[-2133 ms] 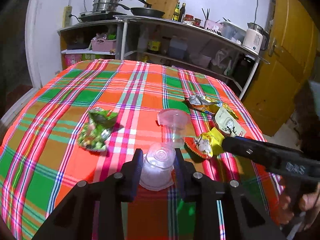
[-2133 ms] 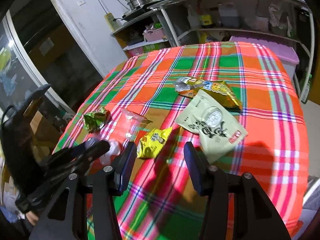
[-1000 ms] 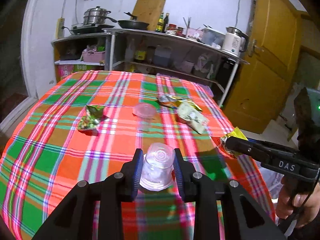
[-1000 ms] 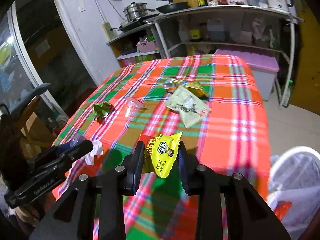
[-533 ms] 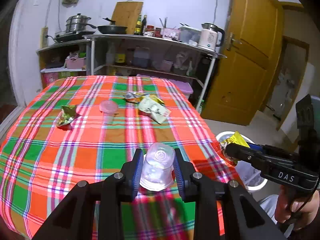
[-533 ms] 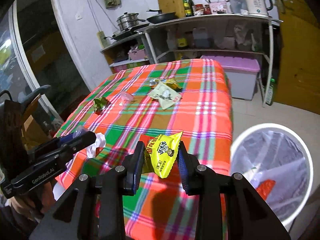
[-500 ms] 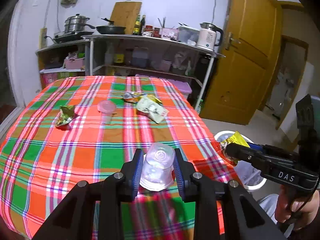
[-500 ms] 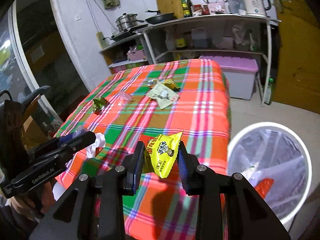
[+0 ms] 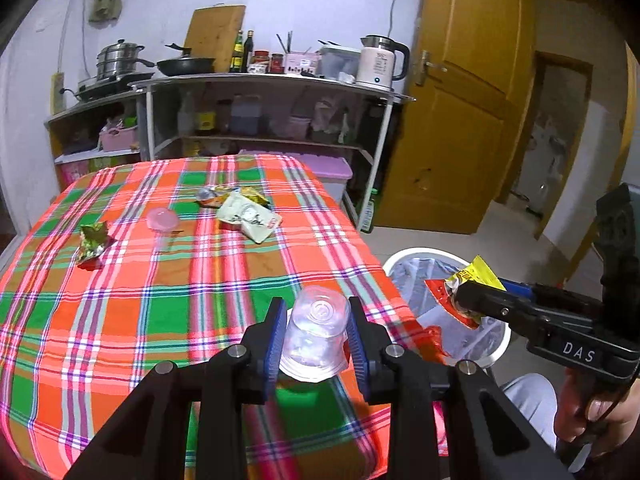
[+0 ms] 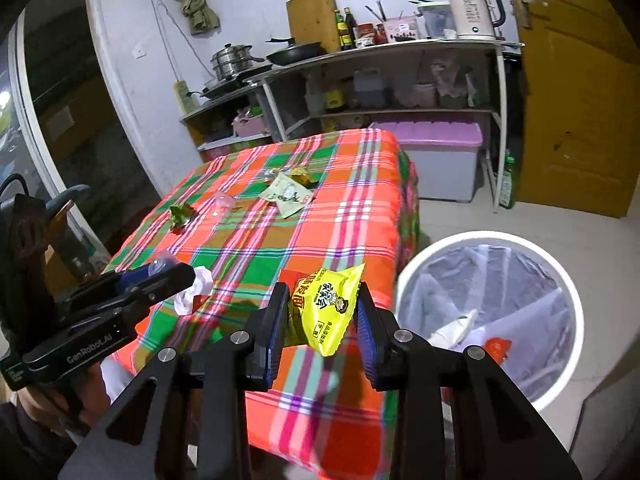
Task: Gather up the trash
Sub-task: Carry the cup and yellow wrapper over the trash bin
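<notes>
My left gripper (image 9: 316,332) is shut on a clear plastic cup (image 9: 316,336) held bottom-forward above the table's near right corner. My right gripper (image 10: 322,316) is shut on a yellow snack packet (image 10: 326,306); it also shows in the left wrist view (image 9: 466,284), held over the white bin (image 9: 440,264). The bin (image 10: 488,240), lined with a clear bag holding some trash, stands on the floor right of the table. On the plaid tablecloth (image 9: 120,300) lie a pale green packet (image 9: 250,218), a gold wrapper (image 9: 228,194), a pink-tinted cup (image 9: 162,220) and a green wrapper (image 9: 92,238).
A shelf unit (image 9: 260,120) with pots, bottles and a kettle stands behind the table. A purple-lidded box (image 10: 436,160) sits under it. A yellow door (image 9: 460,120) is at the right. The floor around the bin is tiled.
Both grippers have pulled back from the table and swung right with their loads. The bin has come closer, and the packet now hangs over its rim.
</notes>
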The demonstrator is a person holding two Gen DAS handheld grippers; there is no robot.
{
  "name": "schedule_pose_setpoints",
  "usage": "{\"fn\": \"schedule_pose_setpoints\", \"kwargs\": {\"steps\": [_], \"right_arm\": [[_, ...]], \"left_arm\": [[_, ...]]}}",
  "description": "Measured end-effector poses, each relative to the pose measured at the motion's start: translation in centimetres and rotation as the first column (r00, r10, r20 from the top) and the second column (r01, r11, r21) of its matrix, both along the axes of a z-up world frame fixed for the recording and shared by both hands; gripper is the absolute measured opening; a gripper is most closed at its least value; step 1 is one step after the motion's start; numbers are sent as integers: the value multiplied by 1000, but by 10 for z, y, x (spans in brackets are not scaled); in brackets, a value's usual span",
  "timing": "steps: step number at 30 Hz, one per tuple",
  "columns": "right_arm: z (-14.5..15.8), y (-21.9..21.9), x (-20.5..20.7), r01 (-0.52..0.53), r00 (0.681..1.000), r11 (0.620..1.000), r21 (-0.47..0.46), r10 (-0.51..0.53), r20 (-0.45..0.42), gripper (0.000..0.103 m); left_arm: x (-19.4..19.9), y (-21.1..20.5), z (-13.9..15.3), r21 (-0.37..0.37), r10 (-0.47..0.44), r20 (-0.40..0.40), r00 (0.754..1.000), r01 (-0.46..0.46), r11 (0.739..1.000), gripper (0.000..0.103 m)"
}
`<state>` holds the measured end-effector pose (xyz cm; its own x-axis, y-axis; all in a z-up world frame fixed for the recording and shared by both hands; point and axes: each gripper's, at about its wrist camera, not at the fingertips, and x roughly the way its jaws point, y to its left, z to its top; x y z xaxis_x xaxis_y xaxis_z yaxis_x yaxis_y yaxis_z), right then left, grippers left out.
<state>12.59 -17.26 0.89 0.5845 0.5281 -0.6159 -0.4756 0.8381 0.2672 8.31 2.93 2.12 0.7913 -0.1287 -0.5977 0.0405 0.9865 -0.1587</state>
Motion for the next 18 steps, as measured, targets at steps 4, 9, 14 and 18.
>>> {"fn": "schedule_pose_setpoints", "kwargs": {"steps": [4,9,14,18], "right_arm": [[-1,-11,-2,21,1000,1000,7,-21,-2,33],[-2,-26,-2,48,999,999,8,-48,1,33],[-4,-40,1,76,997,997,10,-76,-3,33],[-8,-55,3,105,994,994,14,-105,-11,33]], "left_arm": [[2,-13,1,3,-24,1,1000,24,1000,30],[6,-28,0,7,-53,-3,999,53,999,30],[15,-43,-3,8,-82,-13,997,82,997,30],[23,-54,-5,9,-107,-20,994,107,994,30]]}}
